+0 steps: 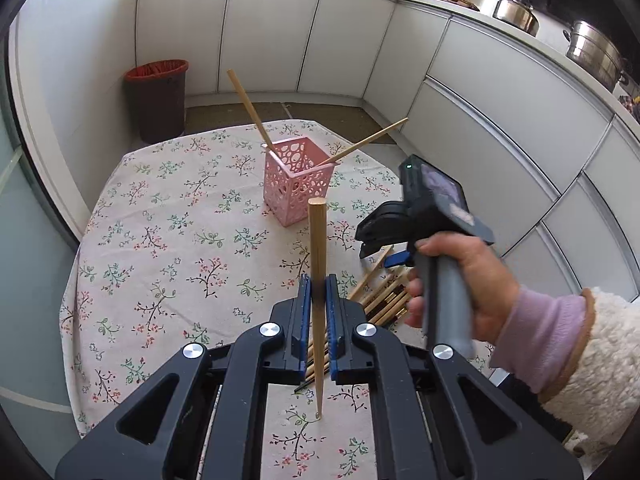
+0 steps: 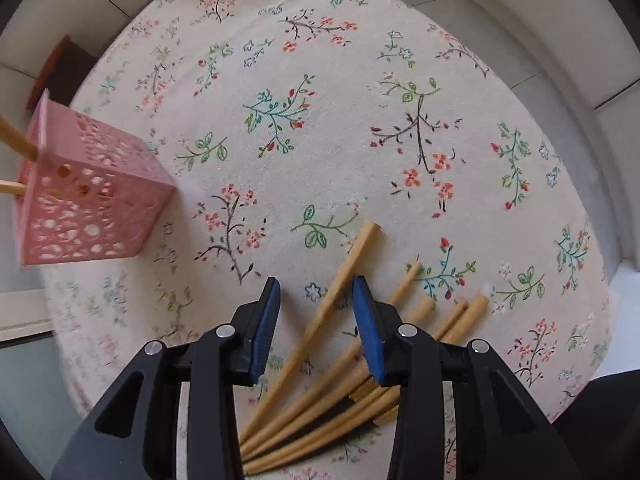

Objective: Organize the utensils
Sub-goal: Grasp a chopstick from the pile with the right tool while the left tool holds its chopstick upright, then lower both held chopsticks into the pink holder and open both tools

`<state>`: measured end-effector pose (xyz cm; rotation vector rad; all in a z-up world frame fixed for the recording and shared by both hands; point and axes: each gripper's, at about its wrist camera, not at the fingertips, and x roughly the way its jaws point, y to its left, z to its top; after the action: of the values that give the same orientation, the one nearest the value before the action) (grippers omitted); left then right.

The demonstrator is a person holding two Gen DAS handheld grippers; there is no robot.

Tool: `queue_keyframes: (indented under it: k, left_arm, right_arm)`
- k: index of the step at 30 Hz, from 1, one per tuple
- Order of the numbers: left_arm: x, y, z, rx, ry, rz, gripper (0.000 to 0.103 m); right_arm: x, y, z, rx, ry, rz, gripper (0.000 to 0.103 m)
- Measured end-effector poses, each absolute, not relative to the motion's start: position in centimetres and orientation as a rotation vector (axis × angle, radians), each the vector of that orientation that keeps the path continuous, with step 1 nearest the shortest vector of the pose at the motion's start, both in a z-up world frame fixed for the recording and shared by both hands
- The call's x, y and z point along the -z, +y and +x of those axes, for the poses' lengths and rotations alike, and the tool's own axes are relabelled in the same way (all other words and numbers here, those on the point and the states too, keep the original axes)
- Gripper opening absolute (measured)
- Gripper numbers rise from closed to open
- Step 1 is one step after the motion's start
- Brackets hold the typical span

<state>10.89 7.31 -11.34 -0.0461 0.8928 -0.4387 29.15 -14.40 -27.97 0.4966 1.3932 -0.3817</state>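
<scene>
Left wrist view: left gripper (image 1: 318,292) clamped mid-shaft on a chopstick (image 1: 317,264), upright, tip on the table (image 1: 168,216); pink basket (image 1: 298,180) toward far edge. Light, stiff, smooth.

Right wrist view: right gripper (image 2: 316,312) part-open, empty, over loose chopsticks (image 2: 332,360) at near edge; grasp mid-shaft.

White cabinet doors (image 1: 276,32) line the kitchen corner under a pale countertop (image 1: 460,10) carrying steel pots (image 1: 596,54). A dark bin (image 1: 156,100) with a red liner stands on the floor. Daylight falls on the bench's floral cloth (image 2: 320,128).
</scene>
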Motion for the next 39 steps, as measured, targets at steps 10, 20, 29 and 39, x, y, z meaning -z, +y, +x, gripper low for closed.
queue_keyframes:
  k: [10, 20, 29, 39]
  left_arm:
    - [10.9, 9.2, 10.4, 0.414, 0.876, -0.087, 0.007]
    - [6.9, 6.6, 7.1, 0.373, 0.774, -0.076, 0.007]
    - [0.9, 3.8, 7.2, 0.355, 0.696, -0.034, 0.007]
    - [-3.5, 2.7, 10.8, 0.305, 0.630, -0.049, 0.007]
  right_arm:
    - [26.0, -13.4, 24.7, 0.301, 1.195, 0.485, 0.011]
    - [14.3, -13.1, 13.7, 0.031, 0.847, 0.269, 0.010]
    - [5.7, -13.2, 10.8, -0.093, 0.670, 0.189, 0.008]
    - [-1.4, -16.5, 12.8, -0.174, 0.565, 0.241, 0.008]
